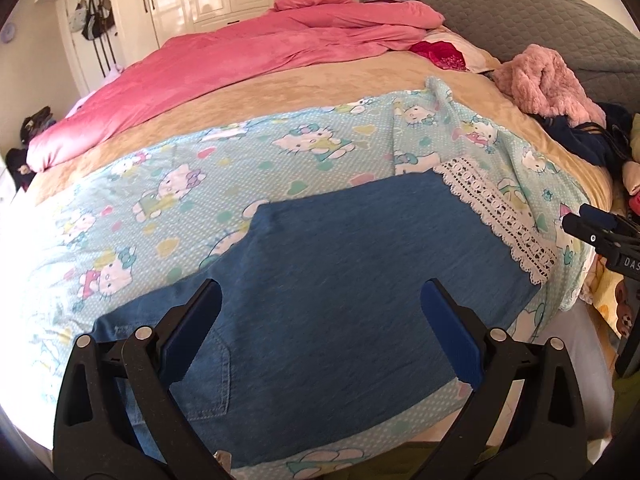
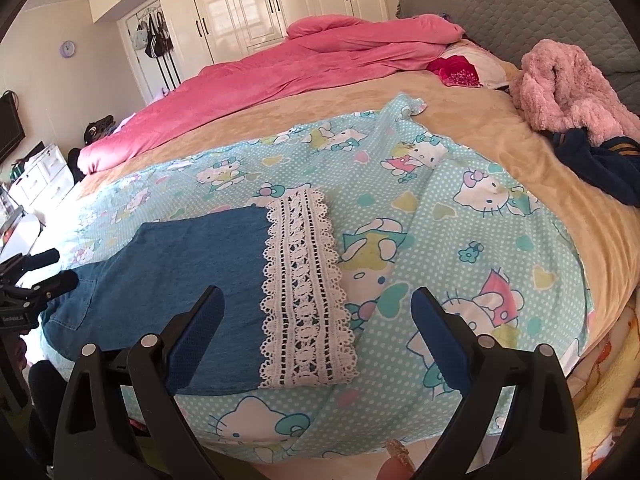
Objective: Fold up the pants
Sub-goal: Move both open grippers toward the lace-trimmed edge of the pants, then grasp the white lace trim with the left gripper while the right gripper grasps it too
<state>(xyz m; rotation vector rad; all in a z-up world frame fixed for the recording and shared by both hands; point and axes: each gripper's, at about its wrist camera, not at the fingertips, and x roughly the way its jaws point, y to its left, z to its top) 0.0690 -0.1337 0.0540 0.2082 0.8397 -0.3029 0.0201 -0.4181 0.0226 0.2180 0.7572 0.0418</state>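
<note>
We have the pants (image 1: 340,280) lying flat on the printed sheet (image 1: 180,184) near the front edge of the bed, and they look to be folded once lengthwise already: the two legs seem stacked, since we see a single blue panel with one lace cuff (image 2: 304,288) at its right end and a back pocket (image 1: 212,376) at the waist end on the left. That is our reading from the outline, not something the views prove. Our left gripper (image 1: 320,328) hovers over the waist half of the pants with its fingers wide apart and nothing between them. Our right gripper (image 2: 316,336) hangs over the lace cuff, fingers likewise spread and empty; whether either one touches the cloth we cannot tell. The fabric looks smooth, with no bunching along the pants' far edge. What is left, as we judge it, is the crosswise fold: bring the cuff end over toward the waist, perhaps once more after that, then flatten the bundle. Beyond the pants lie a pink quilt (image 1: 248,56) and, to their far right, a fluffy pink garment (image 2: 572,84) over a dark one (image 2: 600,168), all well clear of our work.
</note>
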